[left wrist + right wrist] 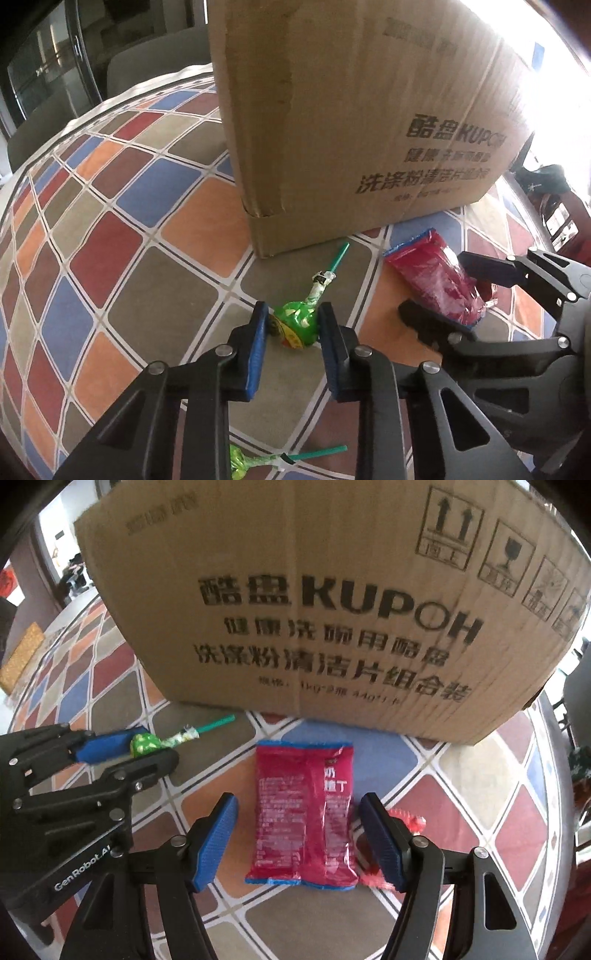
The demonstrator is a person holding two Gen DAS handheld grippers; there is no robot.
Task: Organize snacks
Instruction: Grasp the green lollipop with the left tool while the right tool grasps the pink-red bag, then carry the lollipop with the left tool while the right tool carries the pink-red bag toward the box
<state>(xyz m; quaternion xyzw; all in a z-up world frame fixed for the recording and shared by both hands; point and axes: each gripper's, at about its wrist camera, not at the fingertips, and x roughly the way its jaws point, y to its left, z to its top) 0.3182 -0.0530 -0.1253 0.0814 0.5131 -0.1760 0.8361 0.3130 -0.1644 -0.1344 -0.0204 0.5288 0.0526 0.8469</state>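
Nearest the left wrist camera, a second lollipop (pixel 258 461) lies at the bottom edge, half hidden behind the gripper's black arms, only its crinkled green wrap and green stick showing. Just beyond, the left gripper (pixel 293 326) has its blue pads closed in on the head of the green lollipop (pixel 295 325), which rests on the tablecloth (pixel 122 236); the near part of the head is covered by the pads, while the stick (pixel 338 258) points away toward the box corner. To its right the right gripper (pixel 299 840) stands about half open astride the red packet (pixel 304 816), which lies flat on the cloth; the right pad sits at the packet's edge and the left pad is clear of it, so nothing is gripped. Something red and crinkly (pixel 410 819) peeks out behind the right finger, too covered to identify. Beyond both snacks a large cardboard box (pixel 332 590) printed KUPOH fills the view and blocks everything behind it; its top is cut off in both views. Left of the box, grey chair backs (pixel 147 62) show past the table edge, blurred. The right side of the left wrist view is washed out by glare.
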